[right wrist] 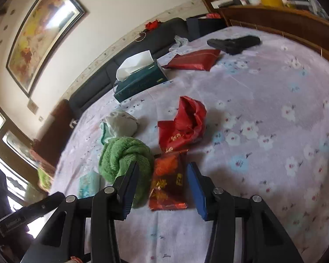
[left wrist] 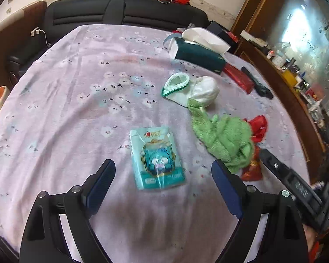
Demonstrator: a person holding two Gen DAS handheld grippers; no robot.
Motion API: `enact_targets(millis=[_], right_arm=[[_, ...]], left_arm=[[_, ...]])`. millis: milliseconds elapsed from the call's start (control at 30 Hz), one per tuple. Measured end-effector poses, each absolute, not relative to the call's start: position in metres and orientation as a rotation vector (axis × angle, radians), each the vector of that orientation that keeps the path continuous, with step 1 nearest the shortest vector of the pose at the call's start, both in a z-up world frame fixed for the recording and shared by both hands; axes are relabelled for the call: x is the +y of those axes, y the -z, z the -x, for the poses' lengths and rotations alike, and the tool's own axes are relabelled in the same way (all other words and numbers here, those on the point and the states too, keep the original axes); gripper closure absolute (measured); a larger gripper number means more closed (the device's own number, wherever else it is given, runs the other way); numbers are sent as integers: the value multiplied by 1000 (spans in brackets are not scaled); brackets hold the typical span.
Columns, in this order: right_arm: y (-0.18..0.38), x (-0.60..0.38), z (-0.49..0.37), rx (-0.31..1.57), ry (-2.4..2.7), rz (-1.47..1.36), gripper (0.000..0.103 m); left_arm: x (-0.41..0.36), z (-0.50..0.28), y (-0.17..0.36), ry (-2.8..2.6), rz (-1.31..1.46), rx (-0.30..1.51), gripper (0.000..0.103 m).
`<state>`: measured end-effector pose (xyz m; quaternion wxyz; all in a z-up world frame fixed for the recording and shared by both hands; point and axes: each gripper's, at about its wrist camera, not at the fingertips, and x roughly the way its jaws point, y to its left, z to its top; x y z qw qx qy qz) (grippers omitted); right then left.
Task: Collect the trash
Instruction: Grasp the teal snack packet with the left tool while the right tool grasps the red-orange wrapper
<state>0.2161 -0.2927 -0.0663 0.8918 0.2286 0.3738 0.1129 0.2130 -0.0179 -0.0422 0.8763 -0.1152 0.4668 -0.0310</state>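
Since the right gripper point(right wrist: 163, 188) hangs with fingers spread either side of the red wrapper point(right wrist: 167, 186) on the bed point(right wrist: 274, 100), beside the green towel point(right wrist: 122, 155), lower and pinch only foil, while the left gripper point(left wrist: 163, 183), fingers spread and empty, straddles the teal packet point(left wrist: 156, 159).

Towel point(right wrist: 125, 160) lies between socks point(right wrist: 120, 125) and snack packet point(right wrist: 167, 184) on bed point(right wrist: 274, 109).
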Motion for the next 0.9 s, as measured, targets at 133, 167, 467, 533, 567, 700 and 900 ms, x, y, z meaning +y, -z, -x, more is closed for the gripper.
enact_targets(millis=[133, 167, 467, 533, 567, 700, 900], right_arm=[[75, -281, -221, 831, -230, -414, 53], [76, -278, -221, 846, -225, -390, 54], [78, -270, -216, 855, -204, -294, 69], [73, -280, -212, 822, -216, -338, 70], [71, -285, -210, 813, -222, -362, 71], [63, -294, -201, 754, -241, -421, 71], [46, -295, -178, 694, -296, -513, 71]], left_arm=[[-28, -232, 59, 17, 167, 1042, 32], [-28, -235, 63, 8, 161, 1055, 36], [-34, -216, 60, 57, 115, 1042, 75], [-31, -200, 53, 97, 144, 1019, 76], [-31, -194, 50, 106, 152, 1007, 76], [-29, -159, 31, 135, 177, 946, 76], [-27, -105, 4, 232, 248, 866, 75]])
